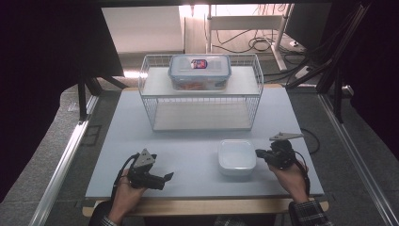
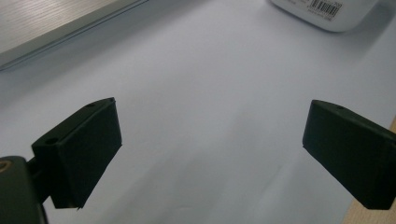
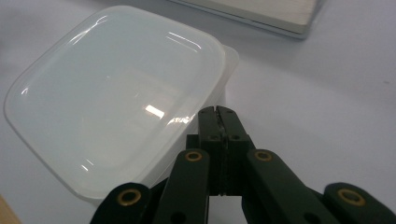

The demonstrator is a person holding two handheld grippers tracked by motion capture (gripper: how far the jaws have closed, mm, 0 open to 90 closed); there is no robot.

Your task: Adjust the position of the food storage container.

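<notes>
A white, shallow plastic container [image 1: 236,157] sits on the pale table [image 1: 188,150], right of centre near the front. My right gripper [image 1: 259,153] lies just right of it and points at its side. In the right gripper view the jaws [image 3: 218,113] are pressed together with nothing between them. Their tip is at the container's [image 3: 116,93] rim, and I cannot tell whether it touches. My left gripper [image 1: 167,178] rests at the front left. Its jaws [image 2: 212,144] stand wide apart over bare table, with the container's corner [image 2: 327,11] farther off.
A white wire basket rack [image 1: 202,101] stands across the back middle of the table. A clear lidded box with a blue rim [image 1: 200,70] sits on its upper shelf. Metal rails run along both sides of the table.
</notes>
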